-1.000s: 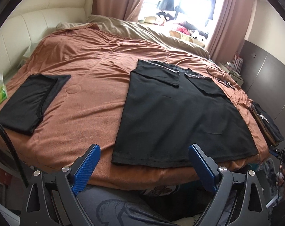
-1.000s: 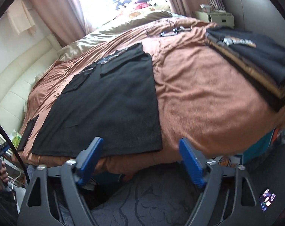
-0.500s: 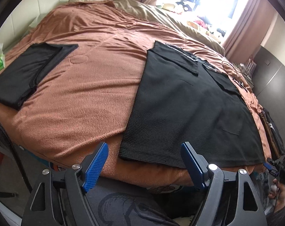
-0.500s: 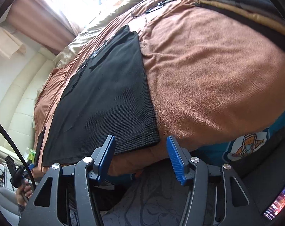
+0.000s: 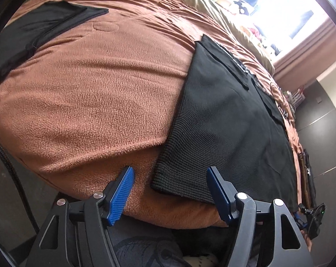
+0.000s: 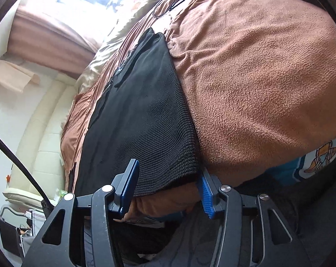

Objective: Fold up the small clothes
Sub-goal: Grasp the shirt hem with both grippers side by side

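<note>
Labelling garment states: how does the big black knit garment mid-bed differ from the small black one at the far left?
The large black knit garment lies spread flat, sleeves folded in; the small black garment is a compact folded rectangle. The large one's hem sits between the open left gripper fingers; the small one lies apart. Both rest on the brown fleece blanket.

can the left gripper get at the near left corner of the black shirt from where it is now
Probably yes. The left gripper is open, and the near left corner of the black shirt lies flat on the brown blanket just ahead of its fingers, with nothing between them.
</note>
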`<state>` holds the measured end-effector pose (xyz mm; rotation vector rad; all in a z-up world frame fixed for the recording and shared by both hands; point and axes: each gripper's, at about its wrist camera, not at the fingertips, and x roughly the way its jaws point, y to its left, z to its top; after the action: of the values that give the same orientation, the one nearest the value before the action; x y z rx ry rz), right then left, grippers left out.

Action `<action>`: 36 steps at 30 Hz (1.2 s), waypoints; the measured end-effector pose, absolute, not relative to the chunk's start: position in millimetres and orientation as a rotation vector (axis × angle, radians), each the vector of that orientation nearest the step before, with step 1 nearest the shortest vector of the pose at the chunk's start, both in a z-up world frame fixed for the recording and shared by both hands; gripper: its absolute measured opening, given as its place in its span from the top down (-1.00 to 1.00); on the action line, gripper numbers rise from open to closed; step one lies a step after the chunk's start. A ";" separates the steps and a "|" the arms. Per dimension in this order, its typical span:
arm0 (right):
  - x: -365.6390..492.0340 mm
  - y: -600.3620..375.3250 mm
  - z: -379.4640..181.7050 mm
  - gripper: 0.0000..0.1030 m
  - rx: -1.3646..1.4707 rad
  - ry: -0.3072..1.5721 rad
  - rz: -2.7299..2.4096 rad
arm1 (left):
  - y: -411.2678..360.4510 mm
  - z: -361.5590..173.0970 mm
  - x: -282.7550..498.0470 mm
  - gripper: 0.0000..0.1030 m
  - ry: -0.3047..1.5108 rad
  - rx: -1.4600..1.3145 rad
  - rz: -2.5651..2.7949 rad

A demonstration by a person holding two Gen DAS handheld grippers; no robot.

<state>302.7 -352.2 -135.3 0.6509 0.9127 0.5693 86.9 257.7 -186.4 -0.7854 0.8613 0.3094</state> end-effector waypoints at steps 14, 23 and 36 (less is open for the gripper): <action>294.9 -357.5 -139.1 0.83 0.695 0.905 0.555 | 253.1 -188.8 80.9 -0.29 0.823 -0.979 0.162; 289.7 -366.2 -131.6 0.91 0.682 0.871 0.536 | 239.4 -184.1 93.0 -0.26 0.788 -0.984 0.096; 291.5 -356.7 -141.4 0.63 0.687 0.951 0.539 | 251.7 -184.9 100.5 0.10 0.800 -0.910 0.274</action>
<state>291.5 -356.7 -141.4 0.6866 0.9513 0.5388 100.5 251.7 -184.9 -0.9102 0.8000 0.2741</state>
